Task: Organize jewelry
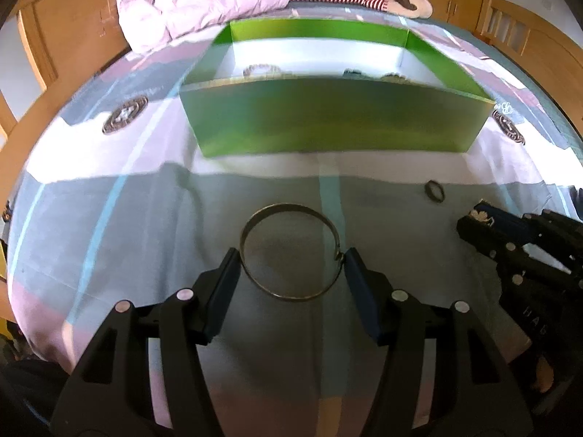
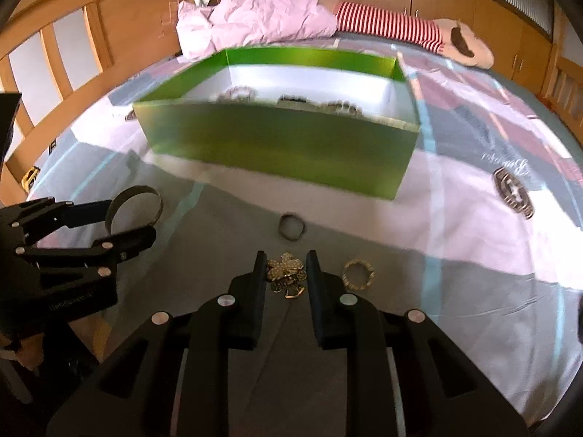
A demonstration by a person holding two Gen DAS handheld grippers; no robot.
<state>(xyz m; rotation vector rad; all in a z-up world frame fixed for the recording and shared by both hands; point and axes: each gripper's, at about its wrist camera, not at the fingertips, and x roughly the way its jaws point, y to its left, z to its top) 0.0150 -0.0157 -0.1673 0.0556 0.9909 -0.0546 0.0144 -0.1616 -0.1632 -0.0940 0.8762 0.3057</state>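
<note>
A thin metal bangle [image 1: 288, 215] lies on the bed sheet between the fingers of my left gripper [image 1: 291, 255], and both pads touch its sides. The right wrist view shows the same left gripper [image 2: 120, 220] around the bangle [image 2: 155, 196]. My right gripper [image 2: 286, 255] is closed on a flower-shaped rhinestone brooch [image 2: 286, 271] that rests on the sheet. In the left wrist view that right gripper [image 1: 473, 220] sits at the right edge. The open green box [image 1: 328, 123] [image 2: 277, 145] stands just beyond, with several jewelry pieces inside, mostly hidden by its front wall.
A dark ring [image 2: 290, 226] [image 1: 434, 191] lies between the grippers and the box. A gold beaded ring [image 2: 358, 274] sits right of the brooch. A pink blanket [image 2: 255, 18] and a striped plush doll [image 2: 400, 29] lie behind the box. Wooden bed rails ring the mattress.
</note>
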